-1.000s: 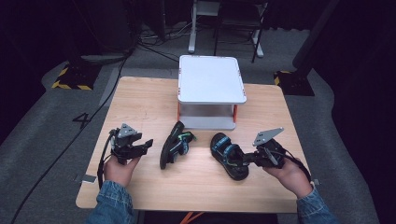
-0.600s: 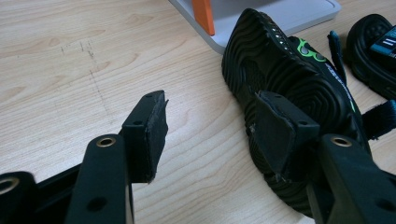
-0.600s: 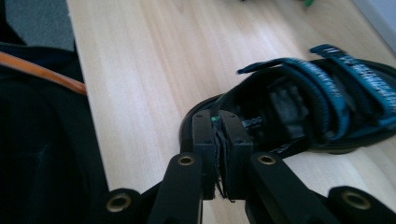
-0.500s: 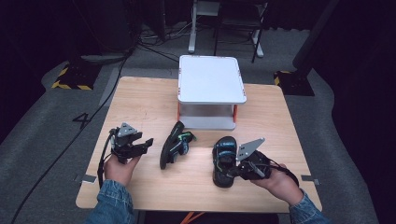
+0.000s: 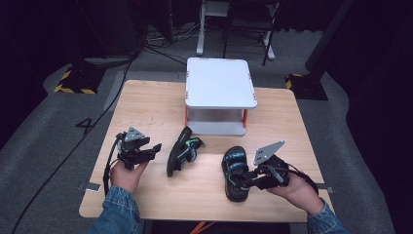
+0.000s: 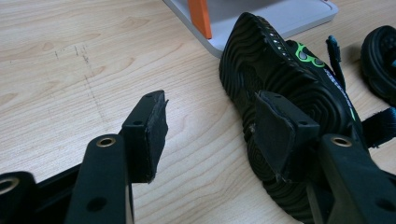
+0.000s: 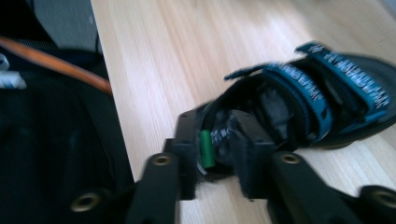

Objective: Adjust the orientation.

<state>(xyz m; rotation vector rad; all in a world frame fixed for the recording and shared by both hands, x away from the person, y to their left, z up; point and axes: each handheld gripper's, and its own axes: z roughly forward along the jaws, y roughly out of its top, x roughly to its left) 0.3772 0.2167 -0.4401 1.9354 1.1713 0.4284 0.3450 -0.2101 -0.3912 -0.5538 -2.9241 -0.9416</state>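
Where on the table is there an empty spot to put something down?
The wooden table is bare along its far-left part, between the left edge and the white stand. The strip right of the stand, by the right edge, is free too. The front middle is crowded: the tipped sandal, the flat sandal, the left gripper and right gripper.

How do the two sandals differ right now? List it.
1. The left sandal lies on its side, sole showing; the right sandal sits upright.
2. The right tool is shut on the right sandal's heel; the left tool is open beside the left sandal.
Both are black with blue straps.
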